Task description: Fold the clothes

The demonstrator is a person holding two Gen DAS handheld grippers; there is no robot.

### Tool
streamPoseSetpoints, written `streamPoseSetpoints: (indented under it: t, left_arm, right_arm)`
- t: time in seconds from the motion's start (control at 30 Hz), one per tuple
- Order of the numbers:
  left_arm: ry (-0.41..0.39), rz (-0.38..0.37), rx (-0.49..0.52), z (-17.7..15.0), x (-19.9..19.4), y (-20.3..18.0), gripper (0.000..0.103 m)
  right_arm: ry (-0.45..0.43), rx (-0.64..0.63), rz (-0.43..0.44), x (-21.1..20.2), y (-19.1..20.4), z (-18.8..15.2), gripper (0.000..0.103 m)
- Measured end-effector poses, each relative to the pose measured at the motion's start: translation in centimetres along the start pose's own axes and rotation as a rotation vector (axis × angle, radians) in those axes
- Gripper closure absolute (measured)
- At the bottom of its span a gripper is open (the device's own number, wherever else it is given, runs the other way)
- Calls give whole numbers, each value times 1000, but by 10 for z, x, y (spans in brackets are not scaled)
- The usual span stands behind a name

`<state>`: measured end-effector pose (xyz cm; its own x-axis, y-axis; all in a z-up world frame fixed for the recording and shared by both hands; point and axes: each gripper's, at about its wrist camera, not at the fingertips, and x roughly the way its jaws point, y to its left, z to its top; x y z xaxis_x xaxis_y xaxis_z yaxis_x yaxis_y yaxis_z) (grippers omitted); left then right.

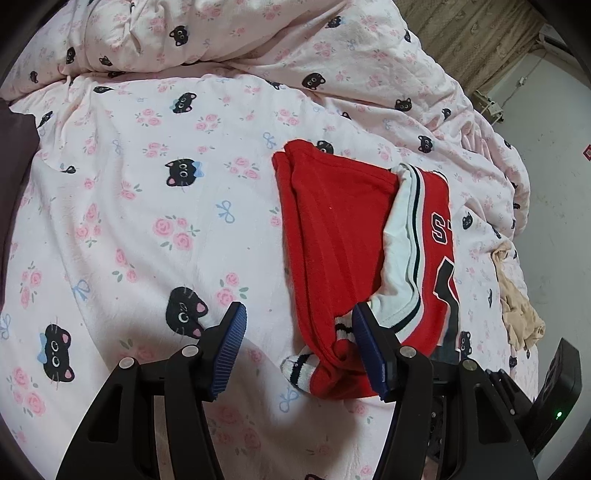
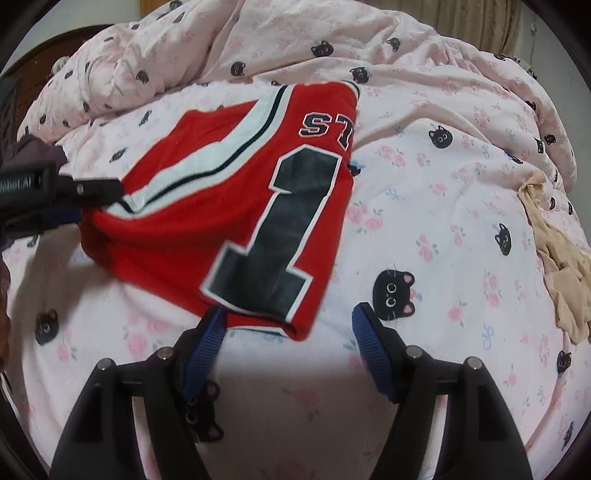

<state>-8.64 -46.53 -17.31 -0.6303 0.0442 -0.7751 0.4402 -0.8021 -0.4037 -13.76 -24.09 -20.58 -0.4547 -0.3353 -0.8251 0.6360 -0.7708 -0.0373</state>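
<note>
A red jersey (image 1: 332,236) with white and black stripes lies folded on the pink cat-print bedcover (image 1: 147,221). My left gripper (image 1: 297,323) is open at its near edge; the striped cuff end lies between the jaws and the right finger (image 1: 369,350) overlaps the cloth. In the right wrist view the jersey (image 2: 192,221) shows a large black "1" and the letters "ST". My right gripper (image 2: 288,323) is open at its near corner, and the red hem covers the tip of the left finger (image 2: 207,347). The left gripper (image 2: 66,188) shows at the jersey's left edge.
A bunched quilt (image 1: 184,33) of the same print is piled at the far side of the bed. A crumpled beige garment (image 2: 554,258) lies at the right edge of the bed, also visible as the beige garment (image 1: 517,314). A wall (image 1: 554,184) stands beyond the right side.
</note>
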Motion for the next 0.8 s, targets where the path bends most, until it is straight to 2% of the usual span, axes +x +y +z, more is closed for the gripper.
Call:
streamPoseSetpoints:
  t: [0.17,0.23,0.3,0.37,0.47,0.53,0.63,0.8]
  left_arm:
    - [-67,-48,9,3,-14,-5,49]
    - [-83,-86,49,3,-18,-14,49]
    - [-66,-106,98,0,-15,-25,49]
    - [-35,-67,153,-6,-7,-35,49]
    - [4,70,196,-10,8,-38,49]
    - [22,93,166,-10,15,-30,47]
    - [37,51,68,-8,16,-15,45]
    - [1,53,43,-10,8,-11,45]
  right_arm:
    - [-4,4,7,-3,-2,1,30]
    - [-4,5,11,-3,-3,1,30]
    - [-3,6,14,-3,-3,2,30]
    - [-4,9,18,-2,-4,2,30]
    - [-7,12,23,-2,-5,2,30]
    - [-8,14,25,-2,-5,1,30]
    - [-9,12,33,-4,-6,1,30]
    - [-10,7,46,-7,-6,1,30]
